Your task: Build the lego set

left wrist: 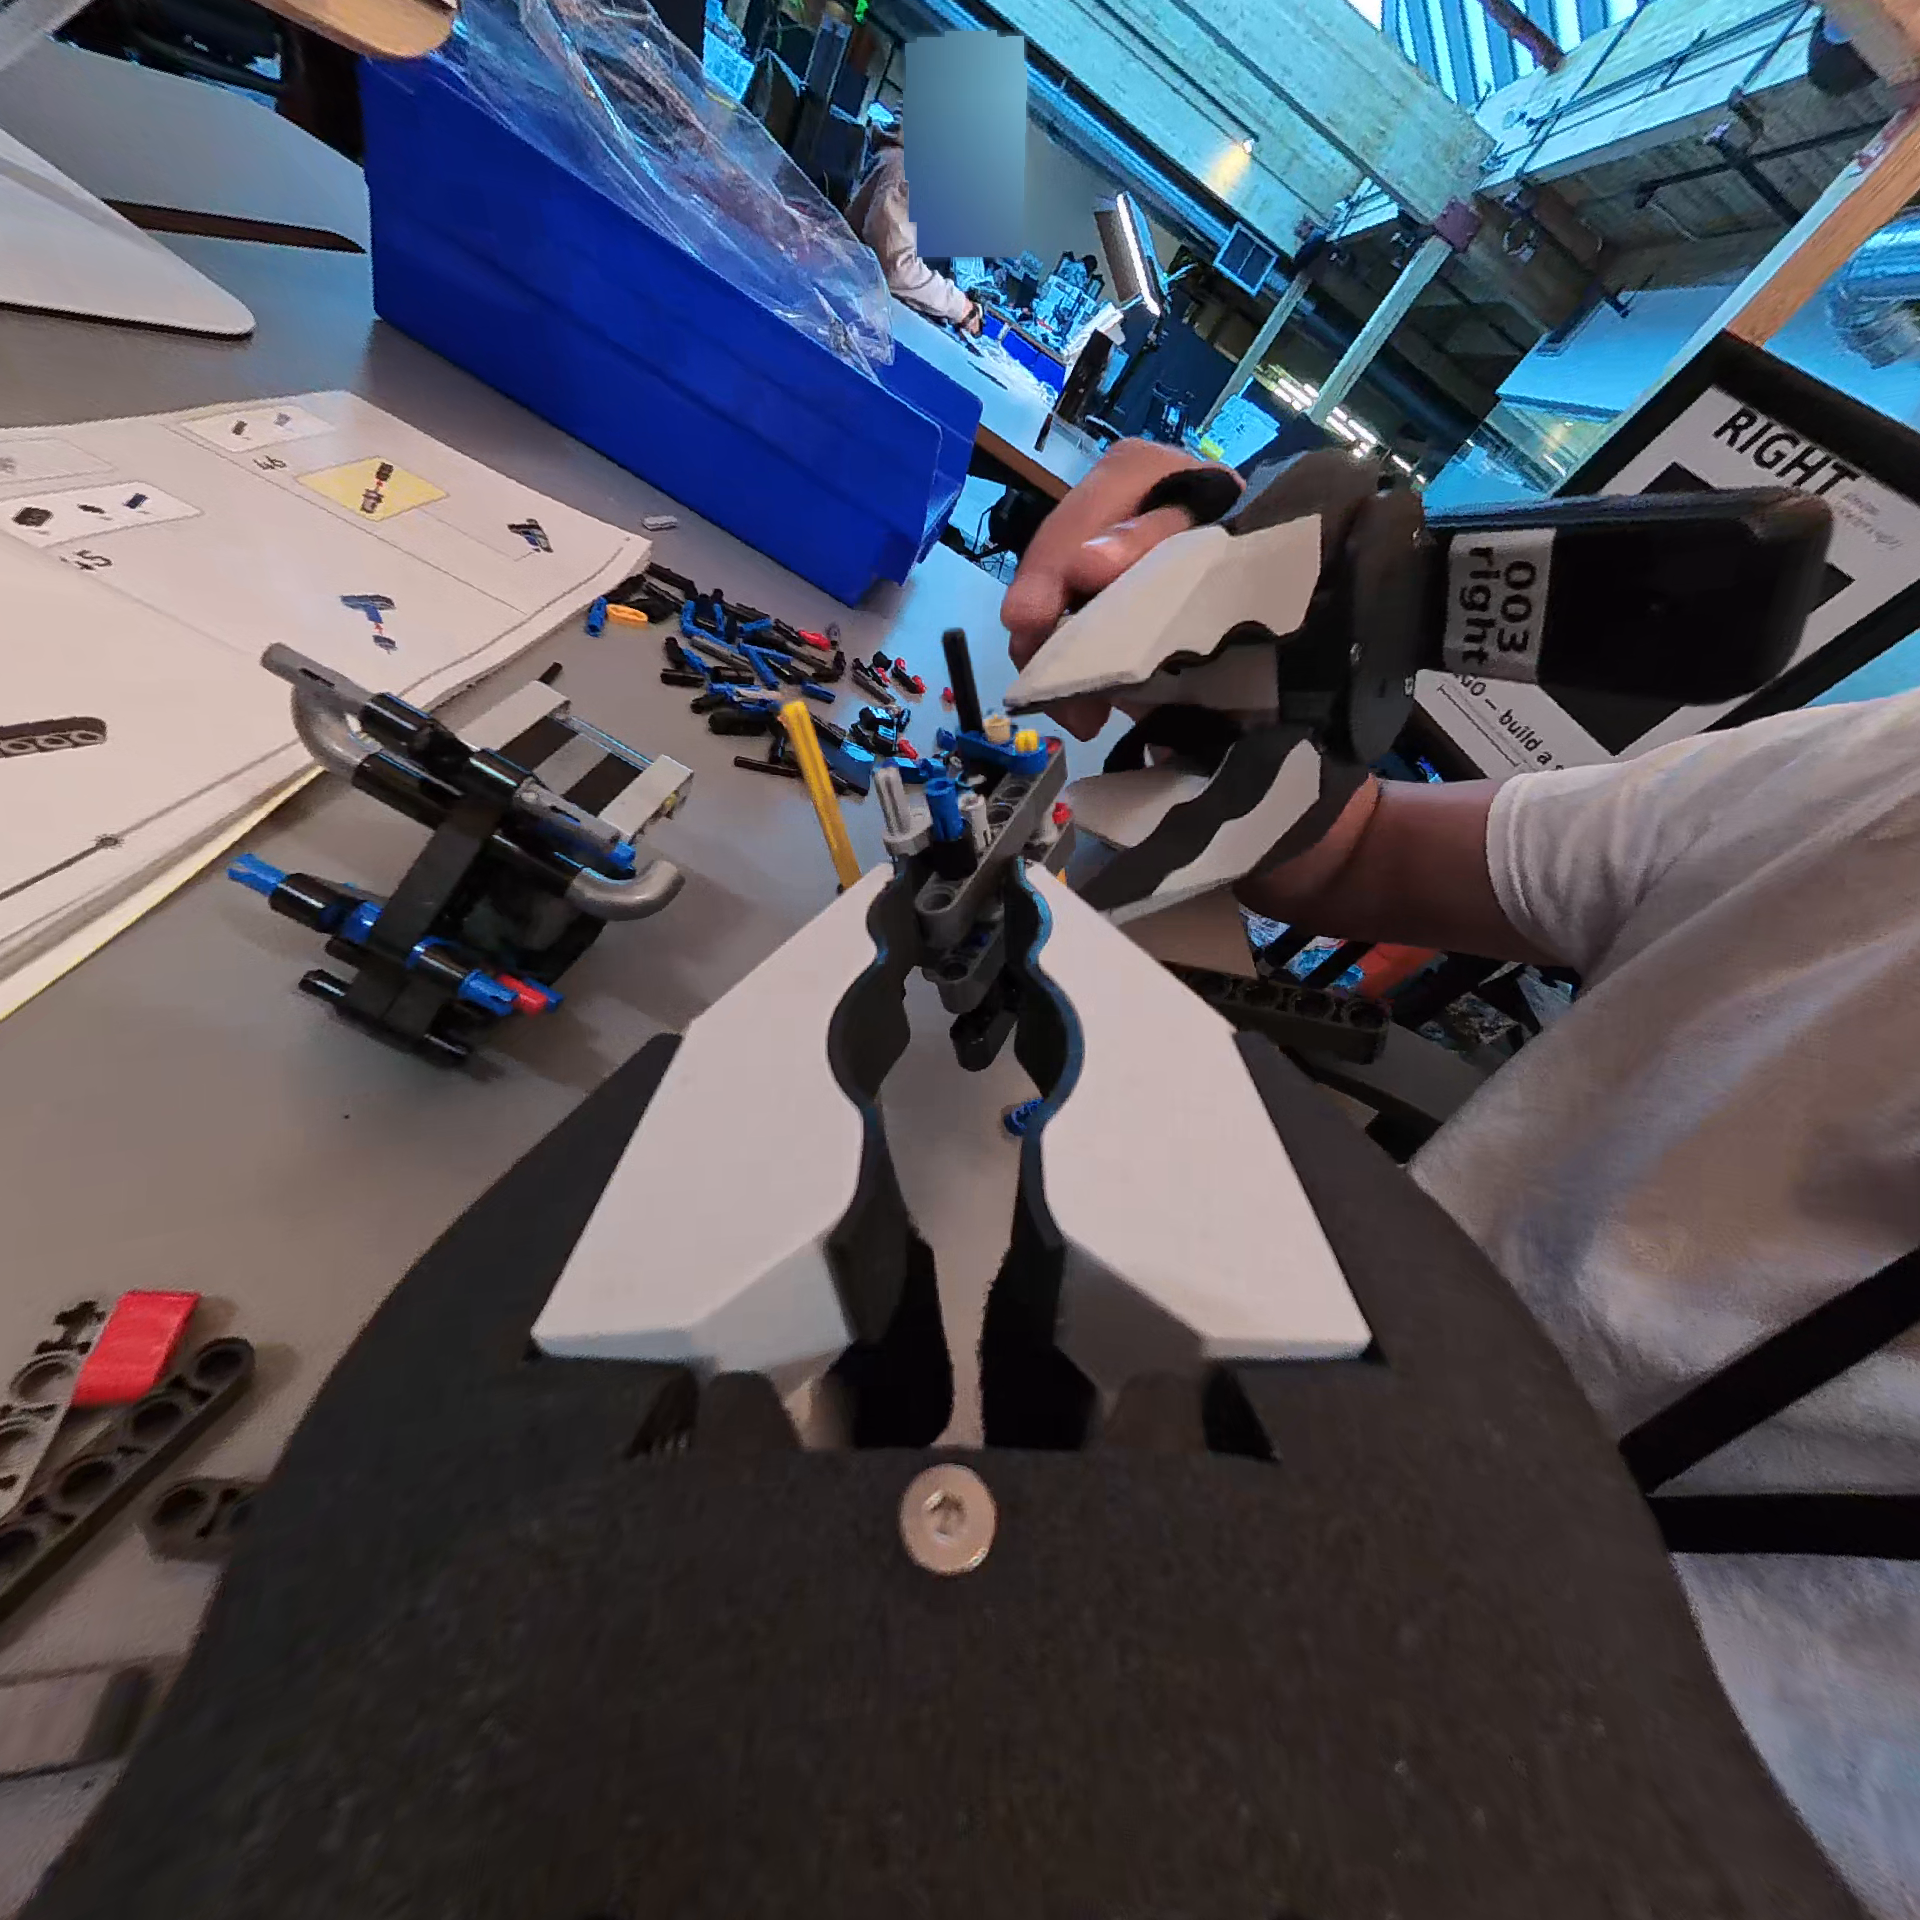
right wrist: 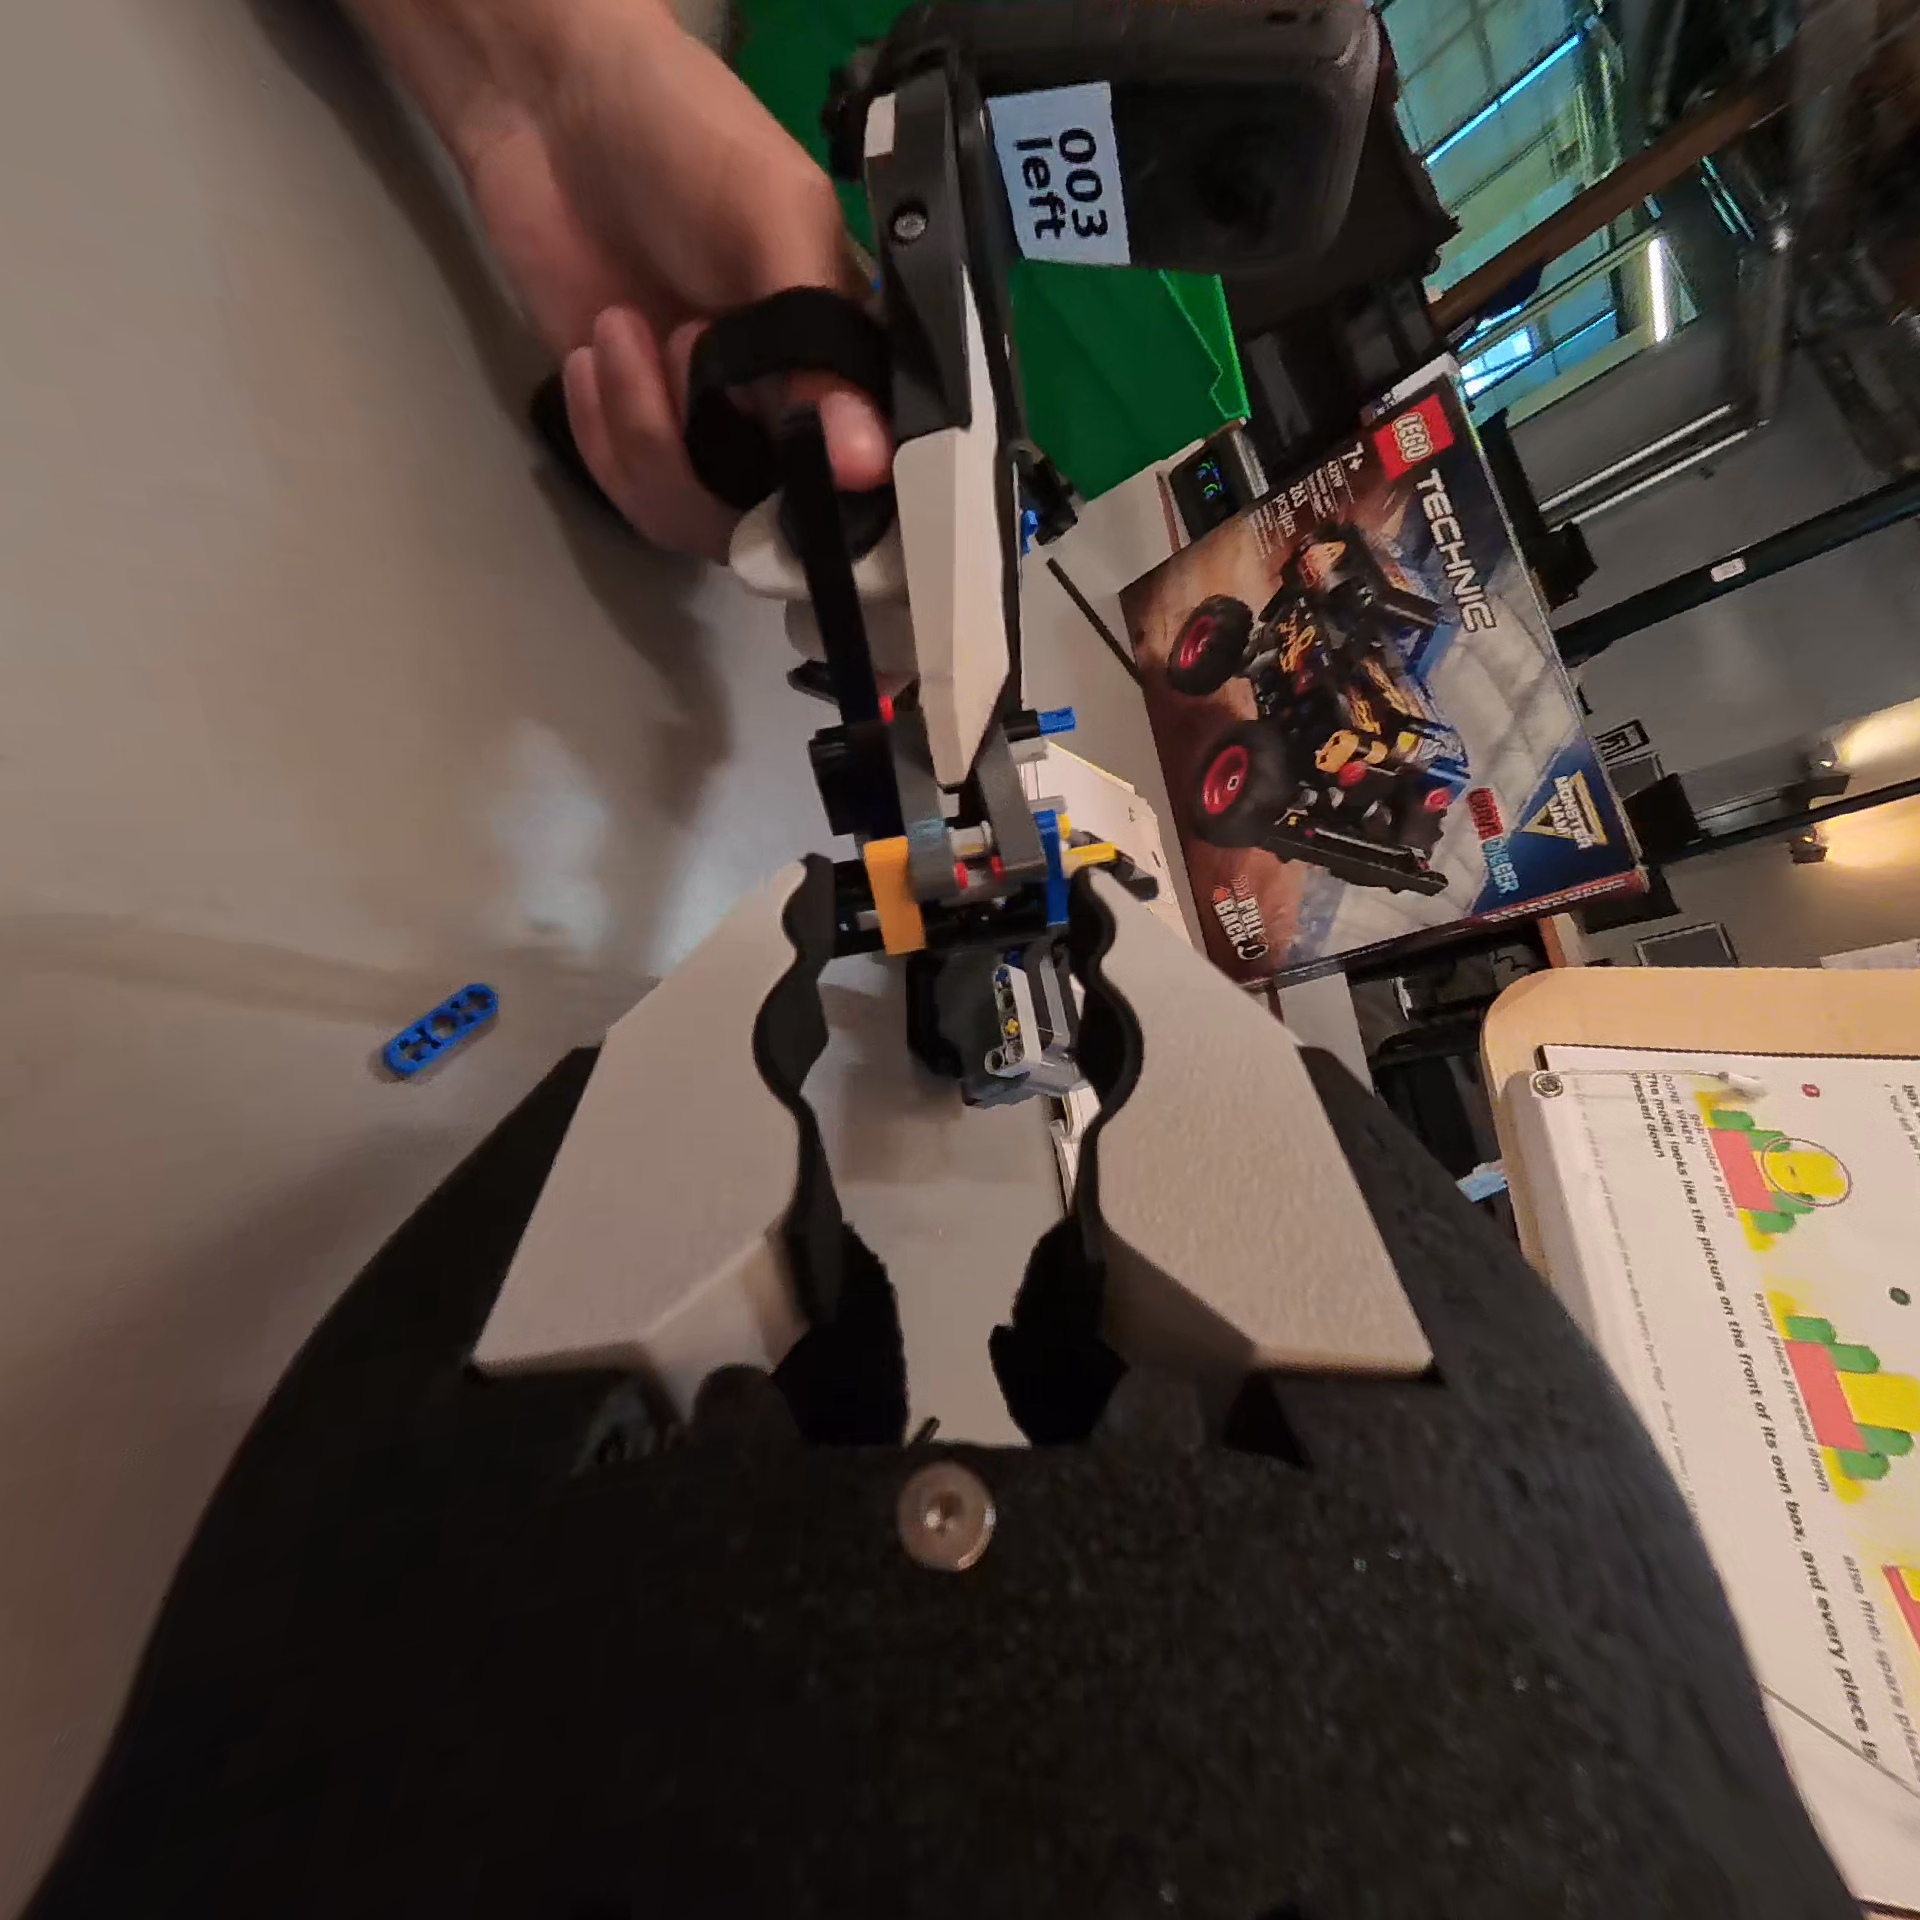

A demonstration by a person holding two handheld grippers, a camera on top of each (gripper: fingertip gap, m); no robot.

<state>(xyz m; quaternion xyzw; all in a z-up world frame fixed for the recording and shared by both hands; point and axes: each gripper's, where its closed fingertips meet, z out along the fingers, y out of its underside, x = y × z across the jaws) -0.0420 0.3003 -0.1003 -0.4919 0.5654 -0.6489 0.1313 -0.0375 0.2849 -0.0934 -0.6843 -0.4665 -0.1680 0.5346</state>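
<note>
Nearest the lens in the left wrist view, the left gripper [left wrist: 951,914] has its jaws clenched on a small lego assembly [left wrist: 971,831], pinching its grey holed beam near the lower end. The assembly is held above the grey desk [left wrist: 260,1122], its long axis running up and away from the camera and leaning slightly right; a black axle [left wrist: 961,675] stands out of its top end, pointing upward. The right gripper [left wrist: 1049,769] comes in from the right with its jaws spread wide, one finger above the assembly's top and one beside its right flank; whether either touches the bricks cannot be told. On the desk to the left lies a larger black, grey and blue sub-build [left wrist: 468,852], partly resting on an open instruction booklet [left wrist: 260,561]. Beyond it is a scatter of loose pins [left wrist: 769,675], with a yellow axle [left wrist: 821,790] slanting among them. A blue bin [left wrist: 644,353] sits behind, and dark holed beams [left wrist: 114,1444] lie at the lower left.

In the right wrist view, the right gripper [right wrist: 951,914] is nearest, jaws released and parted around the bottom of the lego assembly [right wrist: 956,883], which shows yellow, grey and blue parts. The assembly's long axis runs up the frame, its black axle [right wrist: 836,592] pointing towards the hand holding the left gripper [right wrist: 961,769]. A small blue beam [right wrist: 442,1029] lies alone on the desk [right wrist: 260,727] at left. The set's box [right wrist: 1371,686] stands at right, with a printed sheet [right wrist: 1745,1351] below it.
</note>
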